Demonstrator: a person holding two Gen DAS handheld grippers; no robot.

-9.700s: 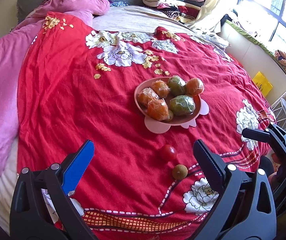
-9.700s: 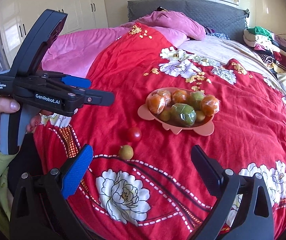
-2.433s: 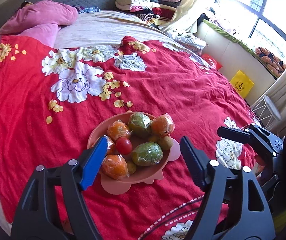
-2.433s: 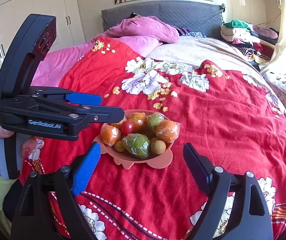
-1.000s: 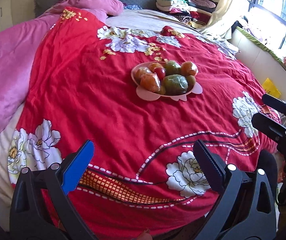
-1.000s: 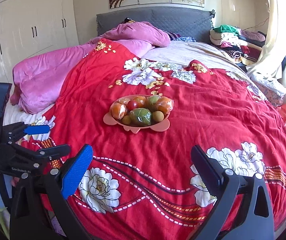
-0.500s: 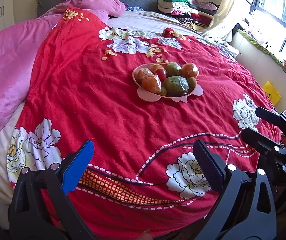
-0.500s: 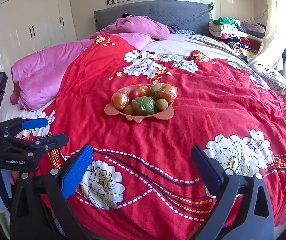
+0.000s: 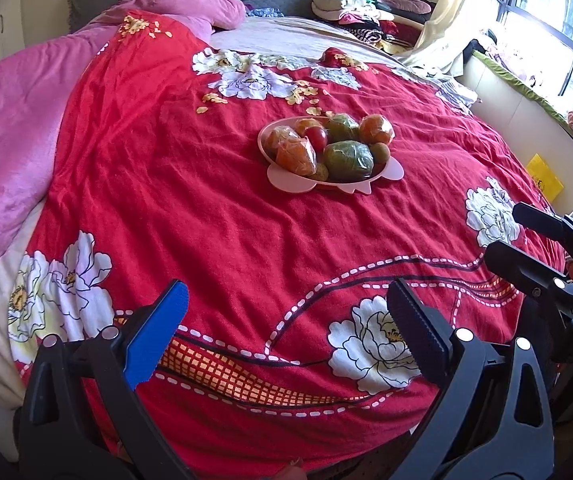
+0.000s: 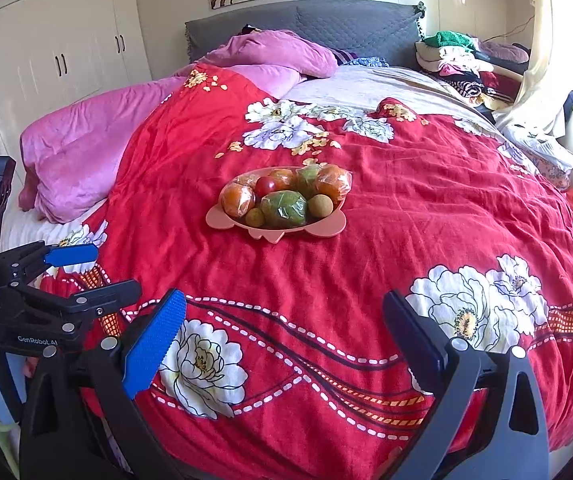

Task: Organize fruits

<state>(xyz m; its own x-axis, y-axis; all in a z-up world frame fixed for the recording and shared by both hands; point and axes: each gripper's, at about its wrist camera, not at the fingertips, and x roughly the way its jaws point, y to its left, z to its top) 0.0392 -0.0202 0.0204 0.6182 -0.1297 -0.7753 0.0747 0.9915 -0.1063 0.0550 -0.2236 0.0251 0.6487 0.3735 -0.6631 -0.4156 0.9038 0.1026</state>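
Resting: the left gripper and the right gripper both hover low over the near edge of the bed, well apart from the fruit.
Left gripper state: released, jaws spread wide, nothing between them.
Right gripper state: released likewise, jaws wide and empty.
Fruit location: all visible fruit sits heaped in a pink bowl near the middle of the bed, at about 12 o'clock from both grippers.
Step in hand: judging by the bare blanket around the bowl, the gathering looks finished and this reads as a pull-back pose.
Next move: probably none beyond a check of the blanket; any stray fruit would call for a long forward reach with jaws kept wide.
Bowl: shallow, matte pink, seemingly plastic, with rounded ear-like tabs along its rim.
Wrapped fruit: several orange and green rounds in crinkly, glossy clear film; the largest green fruit lies at the bowl's 6 o'clock.
Bare fruit: a smooth red tomato toward 10 o'clock; a dull tan round fruit at 4 o'clock; a smaller tan one at 7 o'clock.
Bed cover: a soft, wrinkled red blanket printed with white flowers; a plush pink quilt at 9 o'clock.
Gripper fingers: black arms, one blue ridged pad and one dark pad.
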